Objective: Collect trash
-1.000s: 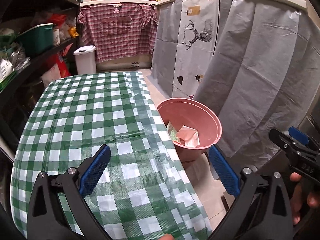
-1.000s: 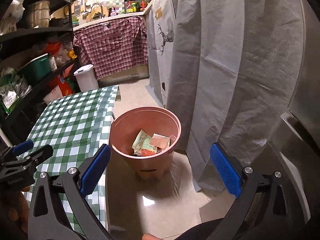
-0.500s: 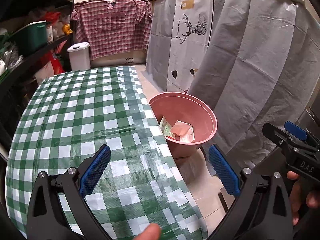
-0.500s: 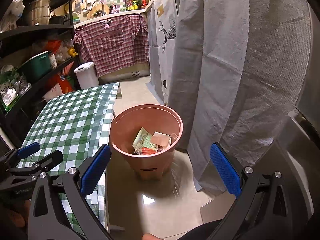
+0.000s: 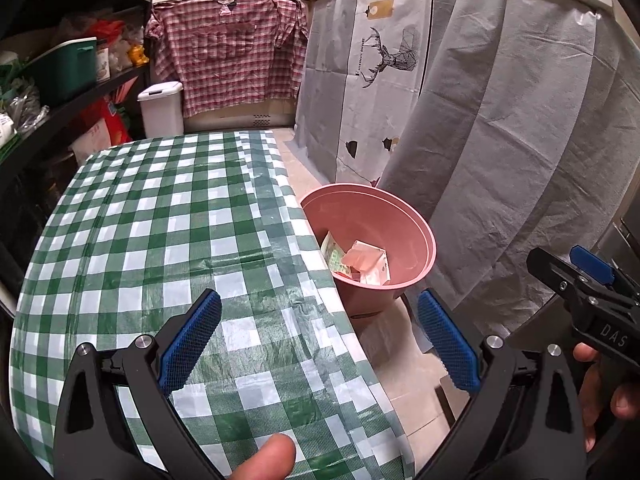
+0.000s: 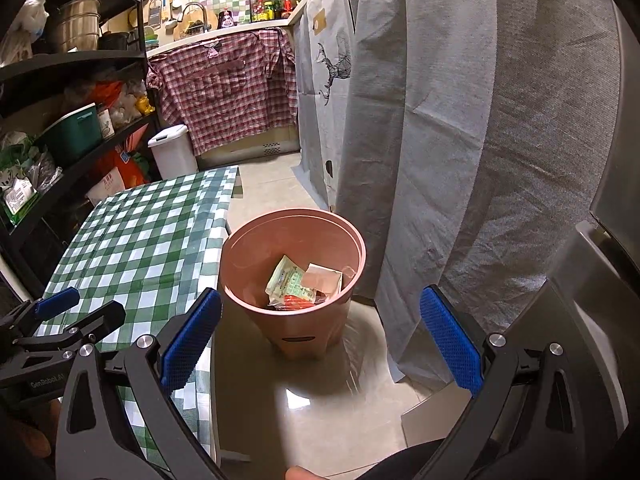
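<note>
A pink bin (image 5: 404, 240) stands on the floor beside the table's right edge; it also shows in the right wrist view (image 6: 256, 256). Inside lie paper and plastic wrappers (image 5: 362, 262) (image 6: 304, 284). My left gripper (image 5: 318, 340) is open and empty, above the near right part of the green checked tablecloth (image 5: 160, 220). My right gripper (image 6: 320, 338) is open and empty, above the floor just in front of the bin. Each gripper shows at the edge of the other's view (image 5: 580, 276) (image 6: 72, 312).
Grey cloth sheets (image 5: 500, 140) hang to the right of the bin. Dark shelves (image 6: 60, 128) with boxes and bags line the left. A white lidded bin (image 5: 160, 108) and a hanging red plaid shirt (image 5: 228, 52) stand beyond the table's far end.
The left gripper's view has shifted a little, so the table and bin sit slightly further left and lower in frame. The right gripper has risen slightly. Both stay open.
</note>
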Tool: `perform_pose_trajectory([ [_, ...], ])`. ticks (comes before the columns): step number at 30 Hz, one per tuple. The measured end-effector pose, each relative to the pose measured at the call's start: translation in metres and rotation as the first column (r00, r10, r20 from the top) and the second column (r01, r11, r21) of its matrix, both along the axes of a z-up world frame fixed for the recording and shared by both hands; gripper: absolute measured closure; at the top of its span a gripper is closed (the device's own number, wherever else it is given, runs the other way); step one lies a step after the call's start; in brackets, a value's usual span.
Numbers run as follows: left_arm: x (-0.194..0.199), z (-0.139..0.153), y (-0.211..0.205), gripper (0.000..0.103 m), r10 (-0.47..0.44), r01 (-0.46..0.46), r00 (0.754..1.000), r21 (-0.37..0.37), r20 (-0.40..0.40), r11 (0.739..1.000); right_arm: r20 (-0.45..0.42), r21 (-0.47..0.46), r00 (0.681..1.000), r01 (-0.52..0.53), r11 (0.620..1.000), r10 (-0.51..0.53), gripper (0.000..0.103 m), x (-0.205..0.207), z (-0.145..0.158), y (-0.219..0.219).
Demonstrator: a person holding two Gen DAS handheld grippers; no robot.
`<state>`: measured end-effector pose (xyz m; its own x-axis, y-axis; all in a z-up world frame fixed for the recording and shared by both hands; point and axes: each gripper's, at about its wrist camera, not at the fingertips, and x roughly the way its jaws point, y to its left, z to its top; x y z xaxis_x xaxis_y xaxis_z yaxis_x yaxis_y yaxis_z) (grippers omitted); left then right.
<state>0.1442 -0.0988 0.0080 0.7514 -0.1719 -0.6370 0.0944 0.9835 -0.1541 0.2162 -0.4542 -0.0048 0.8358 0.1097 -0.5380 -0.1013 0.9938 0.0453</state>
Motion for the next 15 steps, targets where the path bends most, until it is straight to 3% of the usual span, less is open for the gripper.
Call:
perform_pose_trajectory([
  [15, 0.0003, 0.001, -0.0044, 0.008, -0.005, 0.005, 1.0, 0.016, 0.003, 1.0, -0.001, 0.0, 1.0, 0.0, 1.0, 0.0, 0.005, 0.0, -0.0001, 0.0004],
])
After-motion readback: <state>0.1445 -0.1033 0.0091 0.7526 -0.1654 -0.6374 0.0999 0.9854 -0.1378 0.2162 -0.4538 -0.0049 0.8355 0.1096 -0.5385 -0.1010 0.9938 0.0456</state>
